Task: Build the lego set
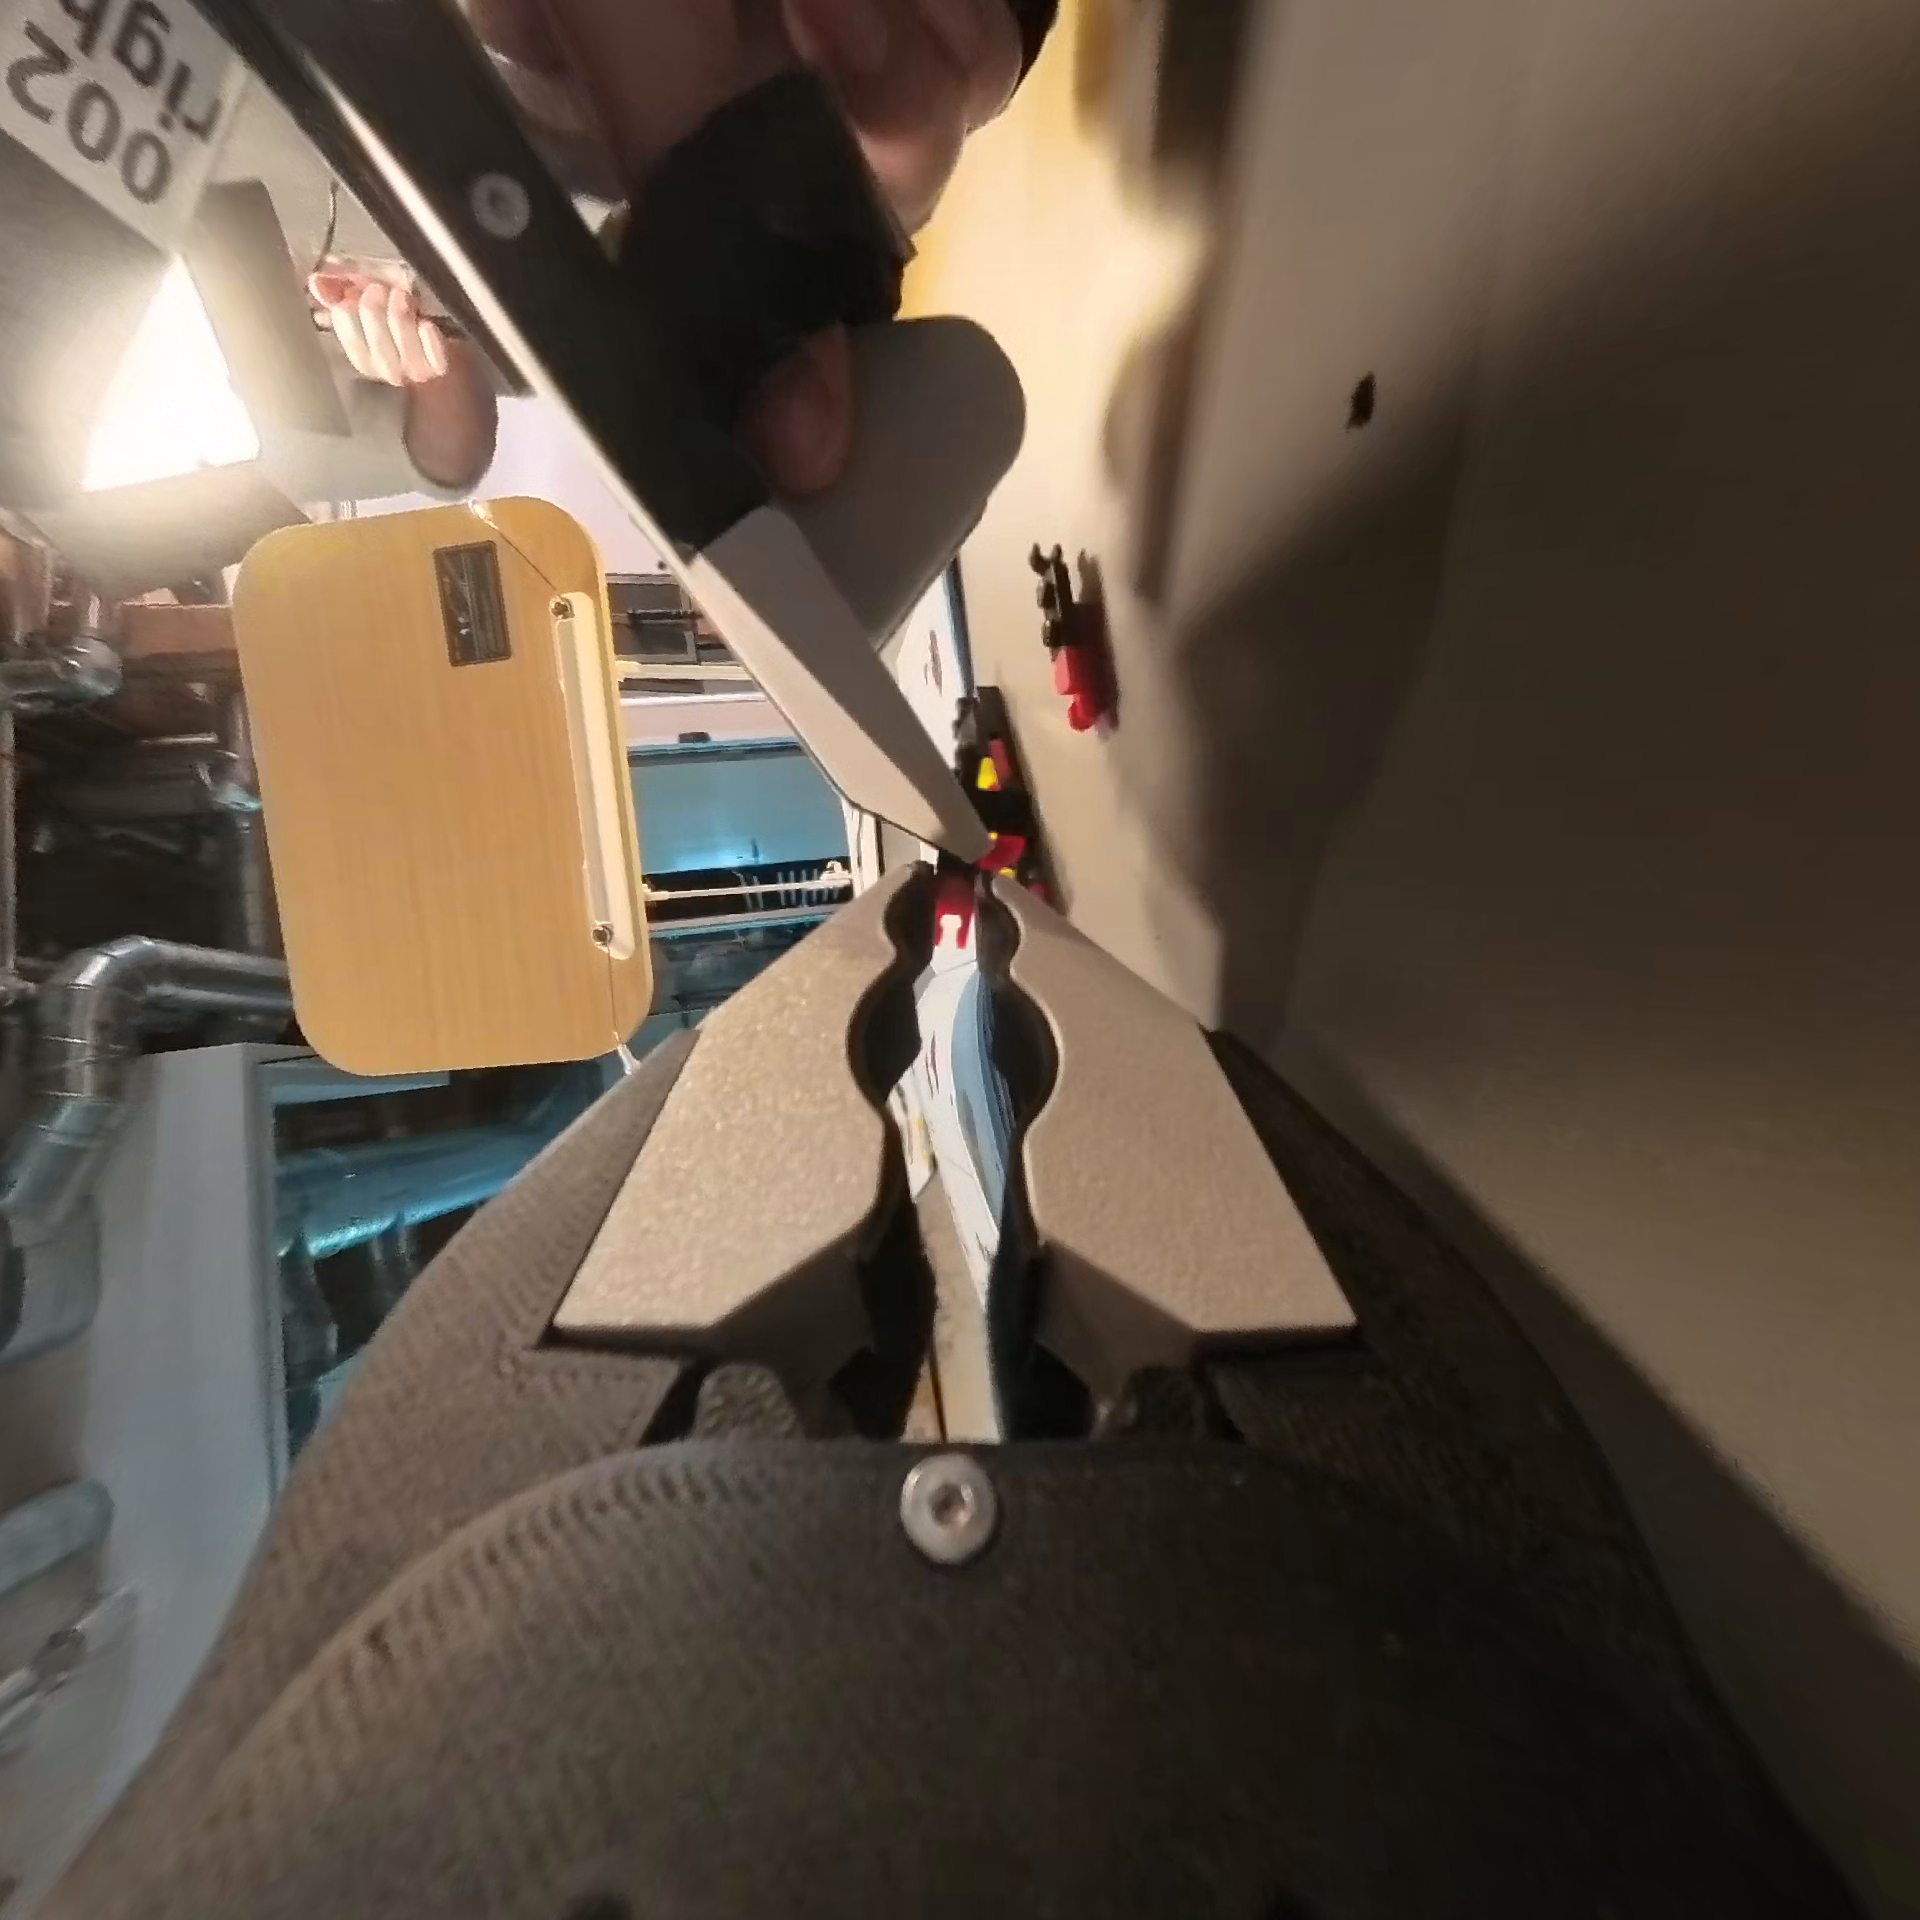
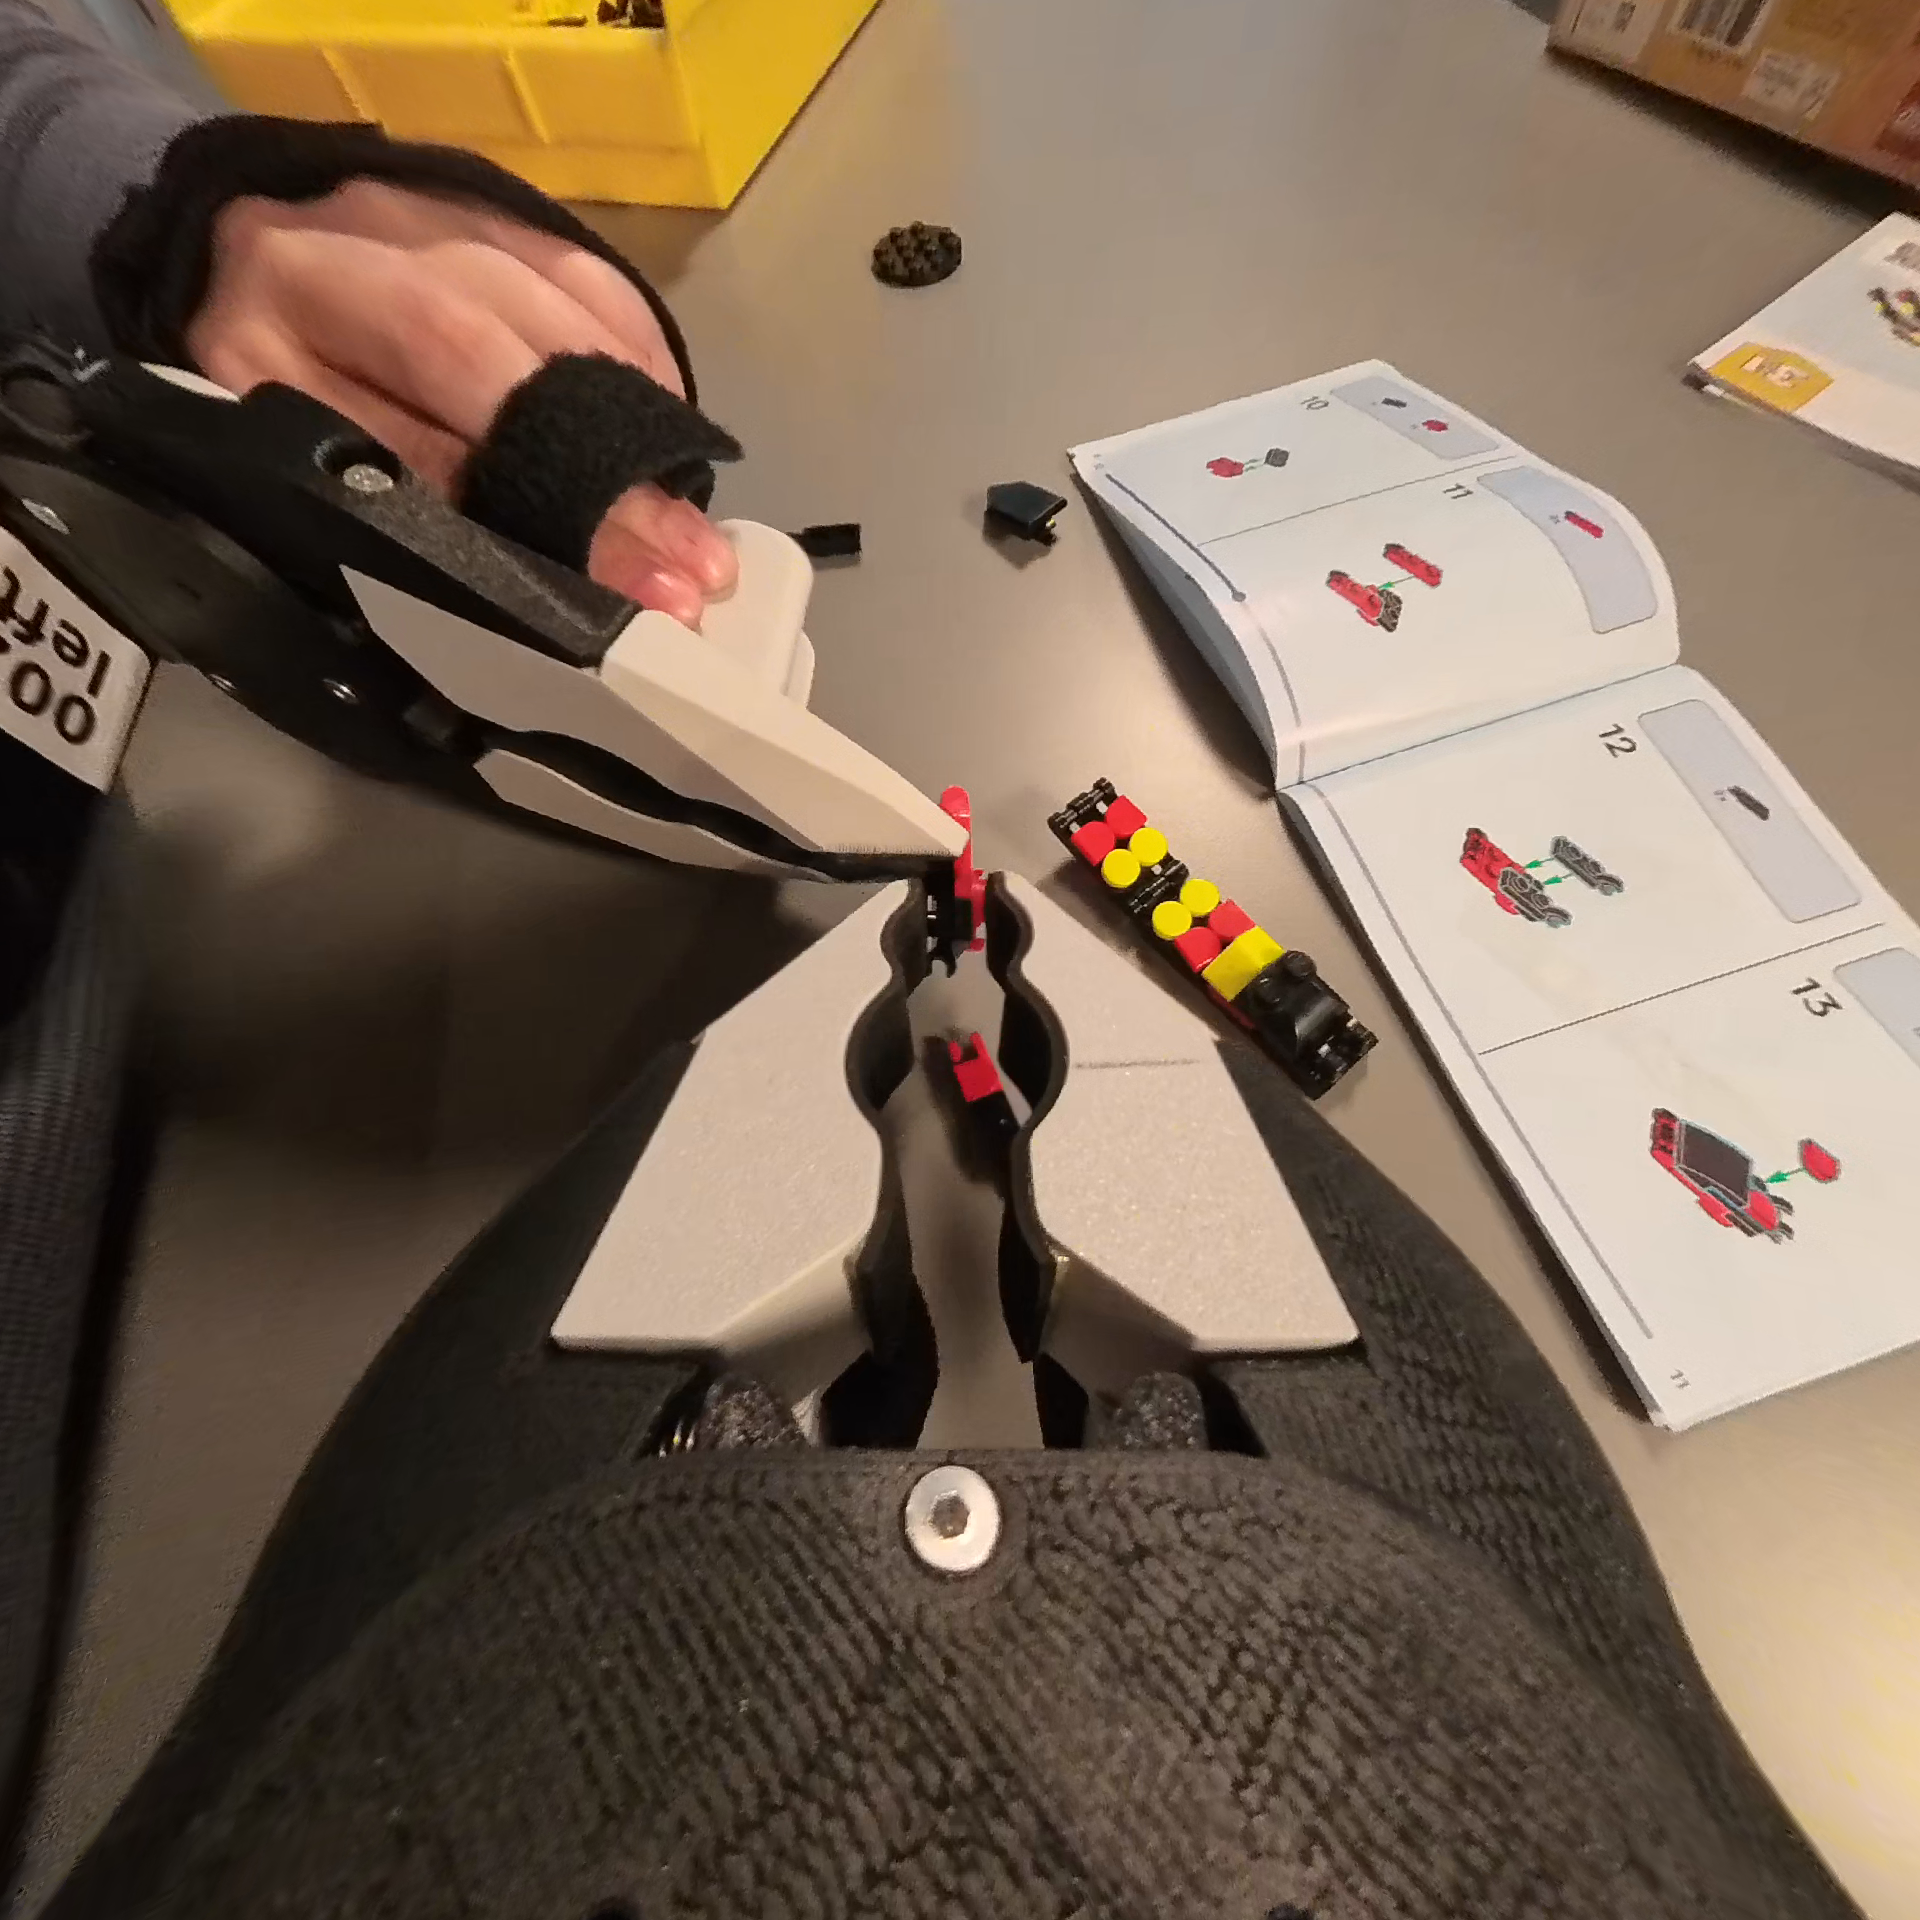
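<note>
In the right wrist view my right gripper is shut on a small black and red lego piece, held above the grey table. My left gripper comes in from the left, shut on a thin red piece that touches the black and red one. In the left wrist view my left gripper pinches the red piece, and the right gripper's tip meets it from above. A long black, red and yellow lego assembly lies on the table just right of the tips.
An open instruction booklet lies at the right, with a second booklet and a cardboard box beyond. A yellow bin stands at the back left. Loose pieces: a black round plate, a black part, a small red and black piece. The tips of both grippers are at nearly the same place.
</note>
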A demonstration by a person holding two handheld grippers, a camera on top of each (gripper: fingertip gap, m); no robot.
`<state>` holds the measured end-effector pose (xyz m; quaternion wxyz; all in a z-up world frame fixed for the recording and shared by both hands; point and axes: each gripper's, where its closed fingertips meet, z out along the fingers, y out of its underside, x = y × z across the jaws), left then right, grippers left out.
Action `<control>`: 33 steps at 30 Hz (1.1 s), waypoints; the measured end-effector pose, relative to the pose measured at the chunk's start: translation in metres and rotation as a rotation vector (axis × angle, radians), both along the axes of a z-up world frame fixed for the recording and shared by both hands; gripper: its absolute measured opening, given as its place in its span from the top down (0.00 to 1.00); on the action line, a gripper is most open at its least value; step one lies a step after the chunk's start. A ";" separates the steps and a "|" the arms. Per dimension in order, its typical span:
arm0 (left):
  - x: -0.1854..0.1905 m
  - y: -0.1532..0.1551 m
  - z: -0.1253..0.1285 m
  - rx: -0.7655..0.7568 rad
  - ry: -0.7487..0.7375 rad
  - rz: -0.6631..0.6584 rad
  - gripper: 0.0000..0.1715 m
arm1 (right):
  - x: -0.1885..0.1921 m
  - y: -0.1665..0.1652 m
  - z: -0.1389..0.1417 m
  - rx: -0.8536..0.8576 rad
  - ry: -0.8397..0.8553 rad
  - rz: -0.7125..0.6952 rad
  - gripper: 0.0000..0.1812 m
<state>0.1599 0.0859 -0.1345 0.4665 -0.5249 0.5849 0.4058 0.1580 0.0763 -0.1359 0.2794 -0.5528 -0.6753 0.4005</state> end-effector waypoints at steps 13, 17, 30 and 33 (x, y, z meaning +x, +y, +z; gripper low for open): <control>-0.001 -0.001 0.004 0.037 0.002 -0.007 0.96 | 0.000 0.001 0.001 0.063 0.049 0.010 0.95; -0.001 -0.002 0.005 0.043 -0.004 -0.013 0.96 | 0.000 0.000 0.002 0.092 0.059 0.015 0.95; -0.019 -0.005 -0.004 -0.021 -0.054 0.054 1.00 | 0.009 0.041 0.004 0.125 0.067 -0.122 0.95; -0.019 -0.004 -0.005 -0.028 -0.061 0.051 1.00 | 0.008 0.035 0.010 0.151 0.105 -0.095 0.95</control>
